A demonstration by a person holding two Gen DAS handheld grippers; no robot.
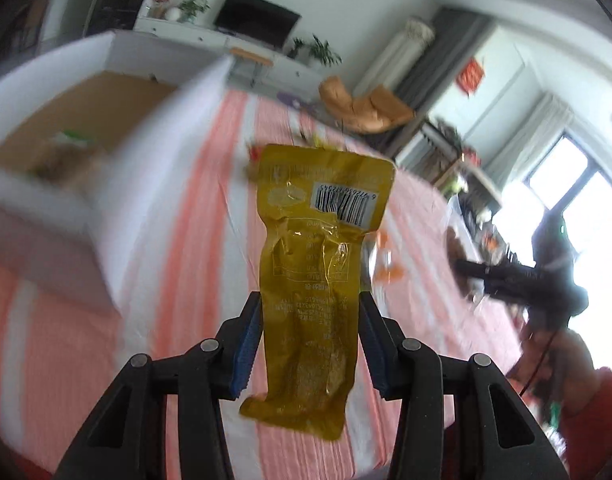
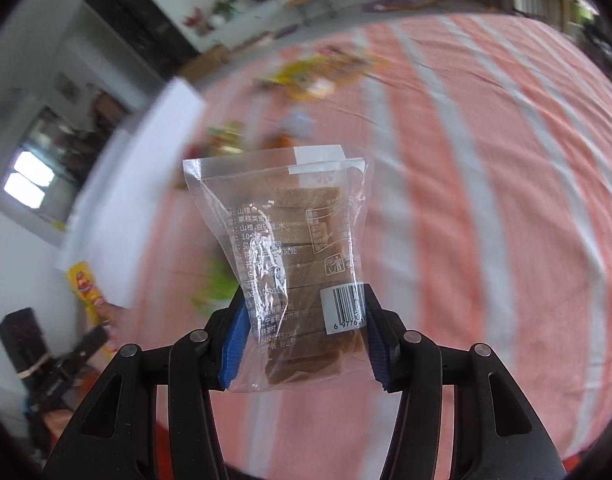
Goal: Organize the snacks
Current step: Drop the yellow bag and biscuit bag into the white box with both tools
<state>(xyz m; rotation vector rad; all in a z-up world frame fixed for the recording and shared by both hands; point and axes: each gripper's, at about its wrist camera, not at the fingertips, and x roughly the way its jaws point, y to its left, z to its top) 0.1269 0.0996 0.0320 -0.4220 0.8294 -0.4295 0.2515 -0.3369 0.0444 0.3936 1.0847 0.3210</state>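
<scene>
My left gripper (image 1: 310, 320) is shut on a long yellow snack packet (image 1: 318, 248) with a barcode near its top, held up above the pink and white striped cloth (image 1: 194, 240). My right gripper (image 2: 304, 320) is shut on a clear bag of brown slices (image 2: 294, 248) with a barcode label, held above the same cloth (image 2: 486, 200). The right gripper also shows in the left wrist view (image 1: 506, 276), off to the right. The left gripper with the yellow packet shows in the right wrist view (image 2: 82, 344), at the lower left.
A white box with a brown inside (image 1: 86, 120) stands at the left and holds a few snacks; its white wall (image 2: 146, 184) shows in the right wrist view. Several loose snacks (image 2: 318, 72) lie at the far side of the cloth. Orange packets (image 1: 386, 264) lie behind the yellow packet.
</scene>
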